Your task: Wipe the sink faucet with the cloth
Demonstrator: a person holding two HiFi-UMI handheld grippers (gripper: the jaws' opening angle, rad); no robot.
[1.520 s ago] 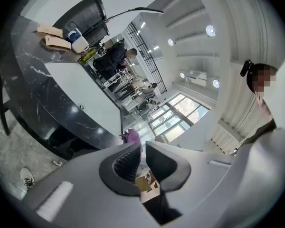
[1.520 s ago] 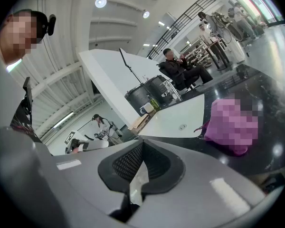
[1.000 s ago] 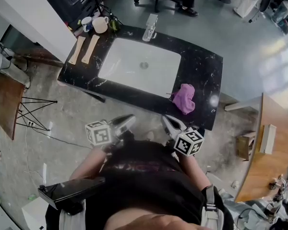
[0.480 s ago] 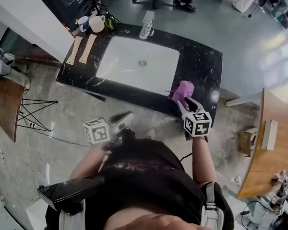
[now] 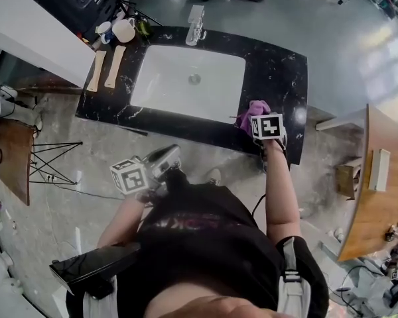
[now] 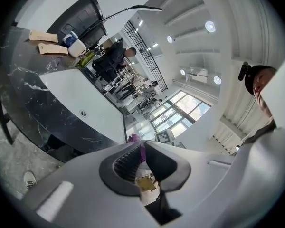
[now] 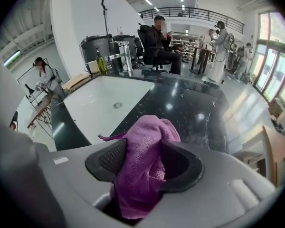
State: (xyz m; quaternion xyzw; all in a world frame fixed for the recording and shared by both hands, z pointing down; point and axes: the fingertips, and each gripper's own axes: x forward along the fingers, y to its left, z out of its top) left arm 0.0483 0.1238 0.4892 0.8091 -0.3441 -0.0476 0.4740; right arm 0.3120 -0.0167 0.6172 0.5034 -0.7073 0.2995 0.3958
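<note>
The right gripper (image 7: 143,150) is opening its jaws, the purple cloth (image 7: 147,132) between them.

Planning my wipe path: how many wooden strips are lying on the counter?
2. They lie side by side on the counter, left of the sink: the outer strip and the inner strip. Nothing appears to hide more.

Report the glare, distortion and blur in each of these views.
Head view: the edges bend from the wide lens, a light spot glints on the glossy black marbled countertop, and the grey floor at right is washed pale. Left gripper view: heavy fisheye, dark corners, tall windows blown out. Right gripper view: same fisheye, light spots mirrored on the countertop, purple terry cloth sharp up close.
</note>
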